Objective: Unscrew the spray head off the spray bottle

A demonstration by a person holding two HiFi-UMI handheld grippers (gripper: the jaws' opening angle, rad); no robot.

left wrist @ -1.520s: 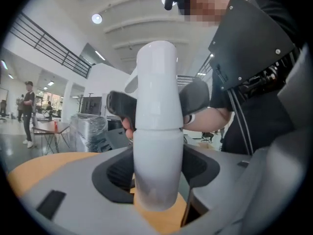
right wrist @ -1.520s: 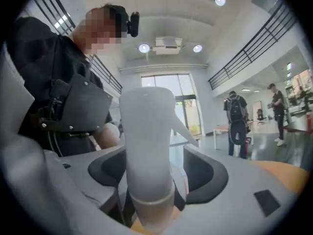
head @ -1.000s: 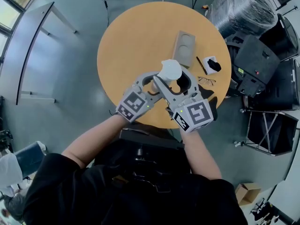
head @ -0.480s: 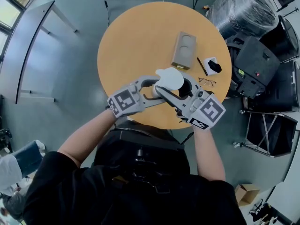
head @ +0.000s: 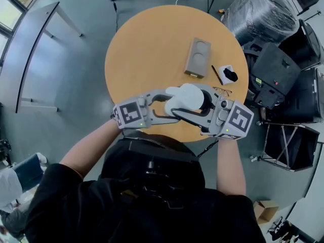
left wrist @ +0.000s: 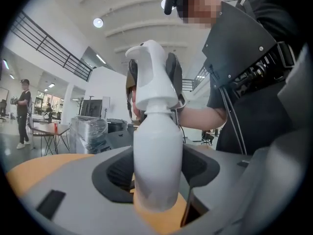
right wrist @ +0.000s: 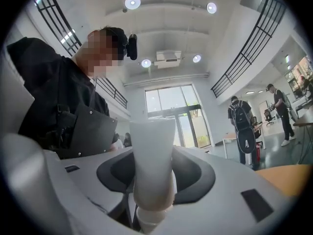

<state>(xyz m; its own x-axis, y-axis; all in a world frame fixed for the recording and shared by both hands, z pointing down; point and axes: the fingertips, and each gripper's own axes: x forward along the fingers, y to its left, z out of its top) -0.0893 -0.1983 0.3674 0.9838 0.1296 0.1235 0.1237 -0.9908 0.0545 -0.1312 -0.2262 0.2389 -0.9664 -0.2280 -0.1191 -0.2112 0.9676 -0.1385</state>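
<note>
Task status: the unscrewing looks barely begun, if at all. In the left gripper view the spray head (left wrist: 154, 75) sits fully seated on the spray bottle (left wrist: 157, 165). No gap shows at the neck and no thread is exposed. We judge the whole turn-off is left, then the lift-away.

Grips:
- The left claw (left wrist: 156, 182) is clamped on the bottle's lower body, with a dark pad pressed against each flank. In the head view it reaches in from the bottle's 9 o'clock.
- The right claw (right wrist: 152, 180) has the spray head between its jaws. The jaws have just been closing and now press on it. In the head view it comes in from about 3 o'clock.

Location: in the head view the bottle is over the round desk (head: 152, 49), near the rim at about 5 o'clock and close to the person. We cannot tell whether its base rests on the desk.

Appearance:
- The bottle is plain matte white, with a rounded cylindrical body and a narrowing shoulder. It stands upright.
- The head is white, moulded and hooded, with its nozzle pointing toward 10 o'clock in the head view.
- No label is visible, and no liquid level can be seen through the opaque wall.
</note>
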